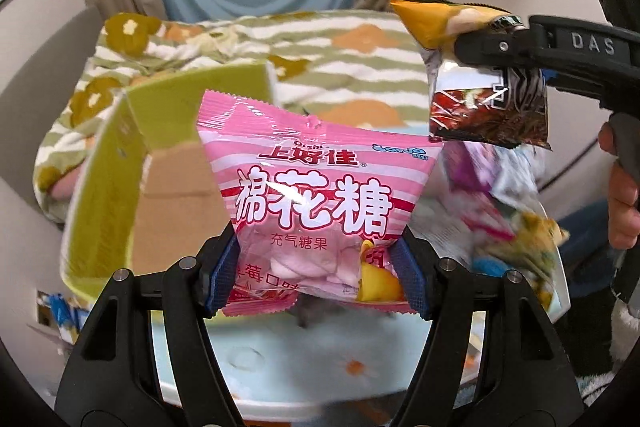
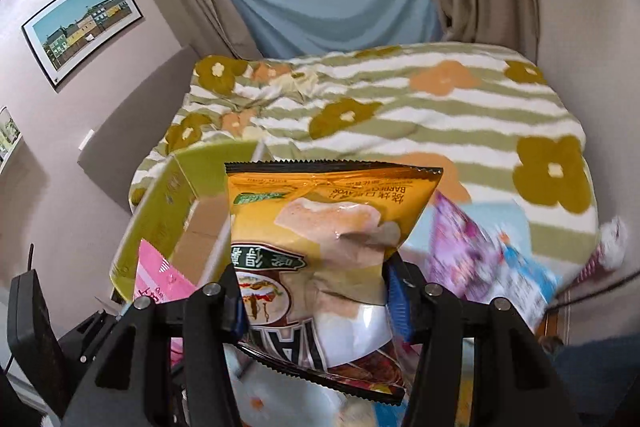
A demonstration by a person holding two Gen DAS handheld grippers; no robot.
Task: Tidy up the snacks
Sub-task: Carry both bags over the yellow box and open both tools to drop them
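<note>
My left gripper (image 1: 316,277) is shut on a pink marshmallow bag (image 1: 312,195), held upright in the air above the pale blue table (image 1: 288,375). My right gripper (image 2: 316,301) is shut on an orange barbecue-flavour chip bag (image 2: 320,239), also lifted. In the left wrist view that chip bag (image 1: 480,95) hangs at the upper right from the right gripper (image 1: 496,47). A corner of the pink bag (image 2: 154,277) shows at lower left in the right wrist view. An open green cardboard box (image 1: 116,163) (image 2: 160,211) stands behind and left of both bags.
A pile of several loose snack packets (image 1: 508,211) (image 2: 484,259) lies on the table to the right, blurred. A bed with a striped flower blanket (image 2: 420,107) lies beyond the table. A person's hand (image 1: 624,211) holds the right gripper's handle.
</note>
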